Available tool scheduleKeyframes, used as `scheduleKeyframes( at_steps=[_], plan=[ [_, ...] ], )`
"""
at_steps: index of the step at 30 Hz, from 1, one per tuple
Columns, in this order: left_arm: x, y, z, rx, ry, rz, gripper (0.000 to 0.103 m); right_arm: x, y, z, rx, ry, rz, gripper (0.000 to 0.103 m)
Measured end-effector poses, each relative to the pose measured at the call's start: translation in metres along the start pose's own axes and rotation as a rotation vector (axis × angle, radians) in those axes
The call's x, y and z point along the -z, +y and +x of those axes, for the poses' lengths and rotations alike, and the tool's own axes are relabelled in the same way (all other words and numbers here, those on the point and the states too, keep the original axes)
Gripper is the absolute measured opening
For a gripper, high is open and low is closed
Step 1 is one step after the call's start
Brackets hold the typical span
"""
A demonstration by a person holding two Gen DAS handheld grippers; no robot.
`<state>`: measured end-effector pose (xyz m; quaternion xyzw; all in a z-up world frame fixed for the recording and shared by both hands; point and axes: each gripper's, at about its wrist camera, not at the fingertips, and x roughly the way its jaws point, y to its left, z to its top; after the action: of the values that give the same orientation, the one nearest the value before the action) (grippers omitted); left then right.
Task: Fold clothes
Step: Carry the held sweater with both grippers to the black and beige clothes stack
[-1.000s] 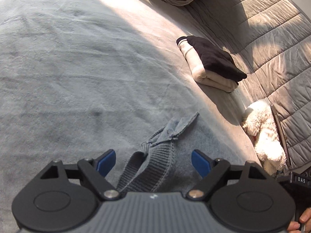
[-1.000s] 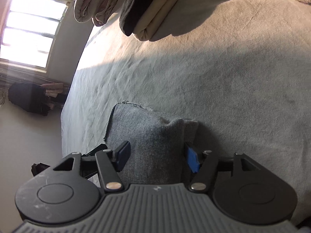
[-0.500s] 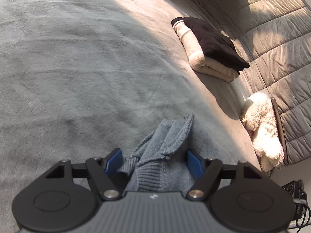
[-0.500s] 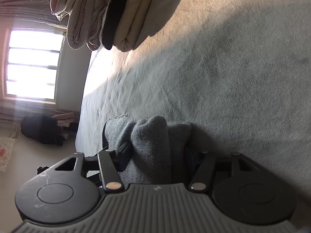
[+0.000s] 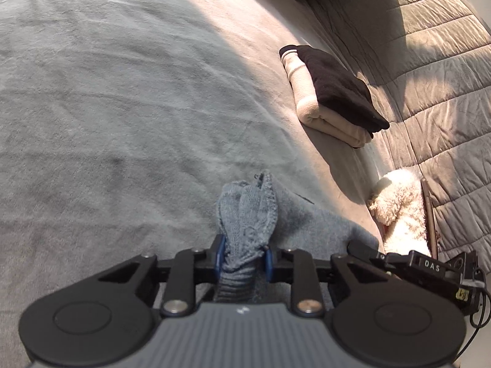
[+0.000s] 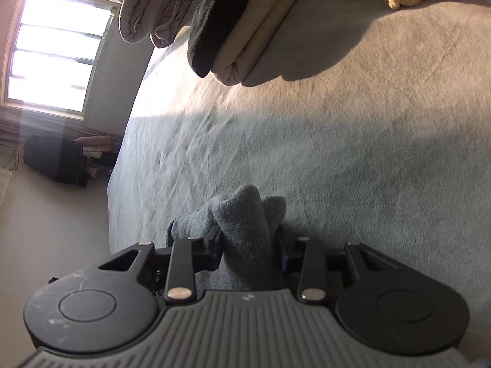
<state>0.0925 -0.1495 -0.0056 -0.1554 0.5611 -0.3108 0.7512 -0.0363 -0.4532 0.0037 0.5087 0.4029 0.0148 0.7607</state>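
Bedspread [image 5: 122, 107], grey and faintly creased, fills most of both views, half in shadow and half in sun. Along its far edge runs a quilt [image 5: 429, 61], stitched in bands. A bundle [image 6: 153, 9] of pale bedding lies bunched beyond the folded stack [image 5: 331, 92], where a black garment sits on a cream one. A white plush toy [image 5: 402, 211] lies against the quilt, near the stack. The grey knit [image 5: 245, 214] lies at the near edge of the bedspread, bunched up at two places. The left gripper [image 5: 242, 260] has its jaws closing, blue pads pressing a ribbed fold of it. The right gripper [image 6: 250, 251] is closing likewise, clamped on a thick wad of the knit [image 6: 245, 214].
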Motion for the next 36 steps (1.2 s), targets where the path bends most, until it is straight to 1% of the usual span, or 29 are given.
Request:
scheduleKeyframes(
  at_steps=[2,4,5,6,7,8,9,10,12,13,14,16,18,19,20,21,22,23,24,25,27,31,36],
  plan=[
    [0.003,0.002,0.002,-0.009,-0.011,0.018,0.028,-0.013,0.005,0.013,0.023,0.035,-0.035,0.039],
    [0.003,0.005,0.005,-0.009,-0.012,0.034,0.036,-0.017,0.003,0.023,0.053,0.051,-0.034,0.045],
    [0.003,0.007,0.005,-0.003,-0.010,0.040,0.036,-0.015,-0.002,0.025,0.057,0.050,-0.033,0.048],
    [0.002,0.009,0.005,0.004,-0.007,0.047,0.039,-0.014,-0.006,0.025,0.046,0.047,-0.029,0.054],
    [0.001,0.010,0.005,0.008,0.002,0.056,0.046,-0.013,-0.009,0.025,0.034,0.043,-0.024,0.056],
    [0.001,0.010,0.004,0.008,0.013,0.064,0.049,-0.012,-0.013,0.024,0.022,0.040,-0.020,0.056],
    [0.001,0.011,0.003,0.004,0.021,0.070,0.052,-0.009,-0.017,0.020,0.006,0.040,-0.018,0.059],
    [0.001,0.012,0.003,0.006,0.034,0.076,0.054,-0.007,-0.020,0.014,-0.003,0.039,-0.022,0.062],
    [0.002,0.016,0.005,0.024,0.068,0.077,0.058,-0.002,-0.024,0.005,-0.014,0.041,-0.032,0.065],
    [0.004,0.018,0.006,0.035,0.082,0.072,0.062,0.001,-0.026,0.003,-0.018,0.046,-0.030,0.066],
    [0.006,0.021,0.009,0.047,0.086,0.064,0.062,0.004,-0.028,0.002,-0.022,0.050,-0.026,0.066],
    [0.011,0.027,0.013,0.073,0.077,0.044,0.062,0.010,-0.033,0.000,-0.031,0.060,-0.020,0.068],
    [0.016,0.030,0.016,0.107,0.053,0.020,0.061,0.018,-0.032,0.006,-0.033,0.050,-0.030,0.068],
    [0.018,0.031,0.017,0.124,0.045,0.007,0.050,0.022,-0.031,0.009,-0.034,0.044,-0.035,0.068],
    [0.020,0.031,0.018,0.139,0.040,-0.010,0.044,0.024,-0.027,0.011,-0.029,0.037,-0.051,0.069],
    [0.021,0.032,0.018,0.146,0.028,-0.032,0.038,0.026,-0.024,0.013,-0.022,0.032,-0.060,0.064],
    [0.022,0.031,0.016,0.149,0.010,-0.045,0.032,0.026,-0.022,0.014,-0.021,0.031,-0.060,0.054],
    [0.023,0.029,0.013,0.146,-0.009,-0.042,0.031,0.025,-0.021,0.012,-0.025,0.025,-0.048,0.052],
    [0.023,0.024,0.009,0.138,-0.028,-0.027,0.029,0.023,-0.020,0.010,-0.030,0.020,-0.035,0.045],
    [0.022,0.018,0.005,0.130,-0.043,-0.011,0.029,0.022,-0.019,0.008,-0.034,0.014,-0.022,0.042],
    [0.019,0.007,-0.002,0.126,-0.066,0.011,0.028,0.016,-0.013,0.001,-0.045,0.006,-0.032,0.039],
    [0.005,-0.016,-0.009,0.147,-0.119,0.013,0.028,-0.001,0.002,-0.013,-0.058,-0.020,-0.056,0.039],
    [-0.023,-0.052,-0.011,0.173,-0.190,0.026,0.028,-0.044,0.026,-0.031,-0.080,-0.060,-0.092,0.039]
  ],
)
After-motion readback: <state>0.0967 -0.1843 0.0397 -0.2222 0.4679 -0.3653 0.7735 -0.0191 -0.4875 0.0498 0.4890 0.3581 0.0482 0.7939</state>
